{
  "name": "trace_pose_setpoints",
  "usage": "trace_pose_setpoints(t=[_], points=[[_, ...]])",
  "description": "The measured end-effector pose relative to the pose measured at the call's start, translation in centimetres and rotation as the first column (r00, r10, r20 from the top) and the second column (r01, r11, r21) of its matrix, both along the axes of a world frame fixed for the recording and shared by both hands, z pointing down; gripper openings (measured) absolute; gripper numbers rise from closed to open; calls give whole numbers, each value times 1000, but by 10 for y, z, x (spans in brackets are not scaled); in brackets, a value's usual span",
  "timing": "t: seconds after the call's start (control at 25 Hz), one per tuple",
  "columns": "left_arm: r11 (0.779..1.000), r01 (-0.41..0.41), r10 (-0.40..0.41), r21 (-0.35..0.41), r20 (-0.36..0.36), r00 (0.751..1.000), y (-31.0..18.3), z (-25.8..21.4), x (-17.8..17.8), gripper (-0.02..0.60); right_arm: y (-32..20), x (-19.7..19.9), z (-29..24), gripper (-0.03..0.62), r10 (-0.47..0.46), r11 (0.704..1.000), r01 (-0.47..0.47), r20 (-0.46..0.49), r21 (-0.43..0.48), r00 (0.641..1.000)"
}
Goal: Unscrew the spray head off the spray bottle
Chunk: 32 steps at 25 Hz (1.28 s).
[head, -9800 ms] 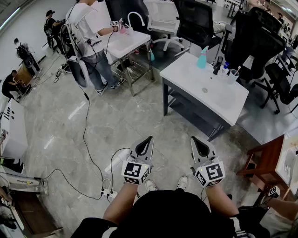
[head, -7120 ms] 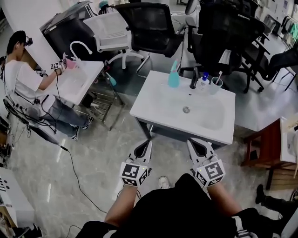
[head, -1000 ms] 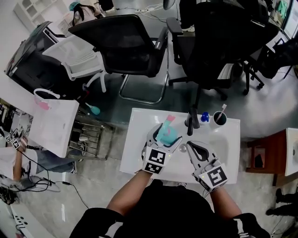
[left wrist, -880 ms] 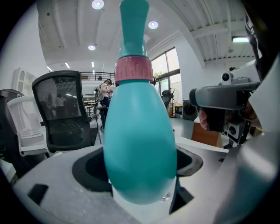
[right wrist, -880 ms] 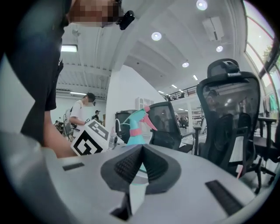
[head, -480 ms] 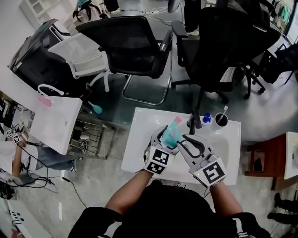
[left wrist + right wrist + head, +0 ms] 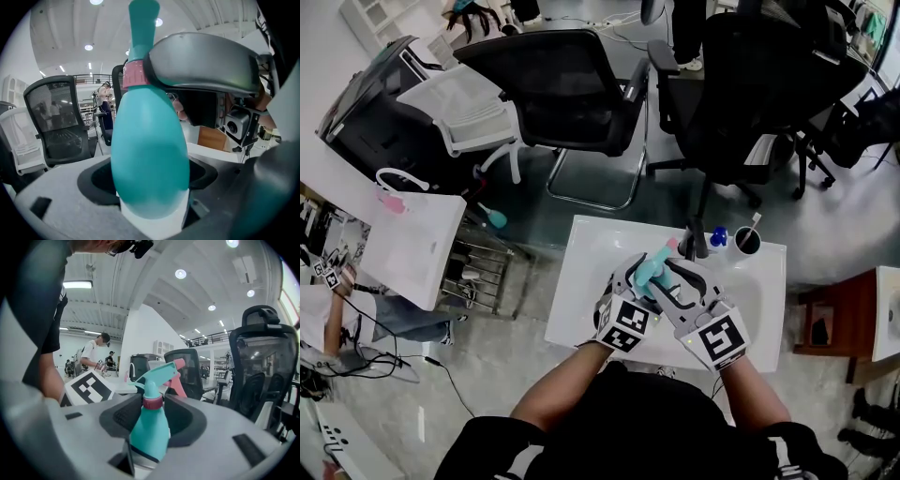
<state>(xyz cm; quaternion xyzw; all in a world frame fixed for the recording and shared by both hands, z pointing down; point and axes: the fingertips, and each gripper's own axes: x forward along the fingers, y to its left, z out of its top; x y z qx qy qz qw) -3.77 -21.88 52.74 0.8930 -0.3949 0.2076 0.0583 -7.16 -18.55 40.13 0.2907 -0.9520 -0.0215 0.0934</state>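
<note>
Gripping the spray bottle (image 7: 150,159) by its body, my left gripper (image 7: 150,187) held it over the white sink top (image 7: 581,281). My right gripper (image 7: 157,416) had just been opening, jaws loose around the neck. Spray head (image 7: 159,373) was still on, so I judged the unscrewing unfinished.

The head view looks from above, steeply down, on the white sink table (image 7: 577,281); the black chairs (image 7: 562,84) lie far, at the top. The left gripper view sits low on the left gripper (image 7: 635,279) and looks along its jaws, slightly upward. It is very near to the spray bottle (image 7: 150,154), which fills its middle. The right gripper view rides on the right gripper (image 7: 682,281), whose jaws have just been opening with the bottle's neck between them. It sees the same bottle from a little farther. All three views share the bottle and the chairs.
</note>
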Motion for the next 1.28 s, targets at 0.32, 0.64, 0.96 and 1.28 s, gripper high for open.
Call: trace_pose_setpoints(t=[0.32,0.64,0.96,1.28], points=[[999,-44,44,-6,-12,999,6,0,6,419,2,0,-2,138,-7,1000,7,-5,17,1000],[980,-199,199,5,-40,979,22,-4,16,419,13,3,-5,137,-133,991,133,32,-9,991],[905,-425,425,19,-15,905,52,-12,25,419,37,7,-15,137,-360,932,361,57,-21,931],[783,-622,622,17,11,783,89,-21,32,419,66,12,-23,137,-551,827,559,116,-55,827]])
